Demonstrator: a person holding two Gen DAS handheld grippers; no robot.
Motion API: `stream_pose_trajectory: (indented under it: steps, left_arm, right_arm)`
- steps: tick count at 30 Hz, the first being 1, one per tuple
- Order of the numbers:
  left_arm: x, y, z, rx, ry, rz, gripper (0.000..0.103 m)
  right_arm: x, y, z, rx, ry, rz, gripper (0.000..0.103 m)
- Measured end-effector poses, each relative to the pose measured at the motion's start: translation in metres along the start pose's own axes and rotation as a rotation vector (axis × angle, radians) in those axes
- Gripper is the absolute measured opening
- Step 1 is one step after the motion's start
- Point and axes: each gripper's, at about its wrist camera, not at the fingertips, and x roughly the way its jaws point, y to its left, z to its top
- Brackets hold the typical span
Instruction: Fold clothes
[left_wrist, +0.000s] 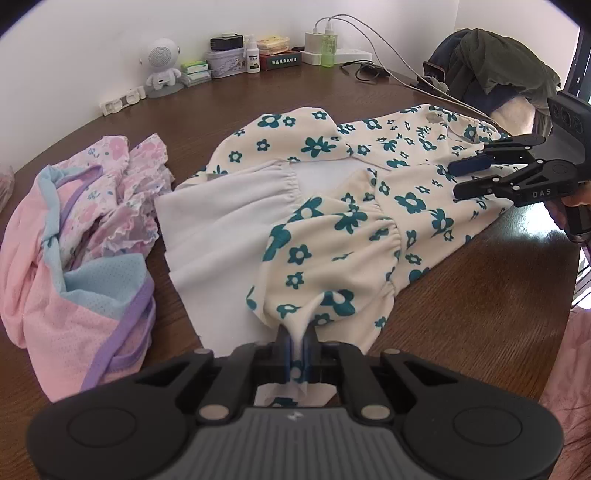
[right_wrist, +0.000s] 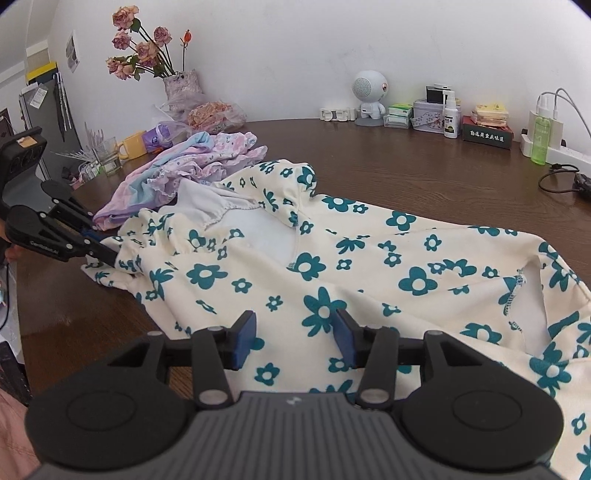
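Observation:
A cream garment with teal flowers (left_wrist: 351, 221) (right_wrist: 369, 258) lies spread on the brown wooden table (left_wrist: 443, 332), part of its white inside turned up. My left gripper (left_wrist: 295, 343) is shut on a bunched edge of this garment, the cloth pinched between its blue pads. In the right wrist view the left gripper (right_wrist: 109, 256) grips the garment's far left end. My right gripper (right_wrist: 294, 321) hovers open just above the printed cloth, nothing between its fingers. The left wrist view shows the right gripper (left_wrist: 456, 180) at the garment's right side.
A pile of pink, blue and purple clothes (left_wrist: 74, 240) (right_wrist: 192, 162) sits beside the garment. Along the wall stand a white robot speaker (right_wrist: 369, 92), boxes, a green bottle (right_wrist: 539, 136), cables, a vase of dried roses (right_wrist: 181, 83) and a yellow mug (right_wrist: 133, 146). Dark clothing (left_wrist: 498, 66) sits at the back right.

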Motion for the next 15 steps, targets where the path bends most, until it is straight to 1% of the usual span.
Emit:
stream_pose_trajectory:
  steps: [2, 4, 6, 7, 8, 9, 10, 11, 12, 14, 15]
  left_arm:
    - [-0.004, -0.001, -0.002, 0.005, 0.016, 0.003, 0.005]
    - [-0.008, -0.001, -0.002, -0.001, 0.019, 0.009, 0.008]
    - [-0.022, -0.004, 0.006, -0.025, -0.049, 0.038, 0.02]
    - [-0.03, -0.005, 0.009, -0.037, -0.082, 0.053, 0.024]
    - [-0.037, -0.008, 0.014, -0.044, -0.119, 0.063, 0.036]
    - [-0.045, -0.015, 0.022, -0.029, -0.17, 0.053, 0.051]
    - [-0.052, -0.024, 0.03, -0.01, -0.218, 0.044, 0.057]
    - [-0.053, -0.037, 0.038, 0.029, -0.25, 0.038, 0.06]
    - [-0.047, -0.053, 0.048, 0.078, -0.265, 0.02, 0.06]
    - [-0.035, -0.085, 0.067, 0.177, -0.296, -0.018, 0.059]
    - [-0.028, -0.101, 0.077, 0.226, -0.309, -0.04, 0.055]
  right_arm:
    - [0.002, 0.003, -0.003, -0.04, -0.004, -0.036, 0.048]
    - [0.002, 0.003, -0.003, -0.045, -0.006, -0.028, 0.052]
    - [-0.001, 0.0, -0.002, -0.03, -0.013, -0.005, 0.053]
    - [-0.007, -0.003, -0.001, -0.013, -0.032, 0.017, 0.054]
    - [-0.018, -0.008, 0.001, 0.006, -0.065, 0.03, 0.054]
    - [-0.03, -0.014, 0.003, 0.024, -0.098, 0.042, 0.054]
    - [-0.042, -0.02, 0.004, 0.034, -0.124, 0.03, 0.055]
    - [-0.054, -0.026, 0.005, 0.033, -0.136, 0.001, 0.058]
    - [-0.066, -0.031, 0.006, 0.031, -0.148, -0.028, 0.058]
    - [-0.081, -0.039, 0.004, -0.003, -0.125, -0.078, 0.057]
    - [-0.085, -0.04, 0.002, -0.029, -0.106, -0.092, 0.056]
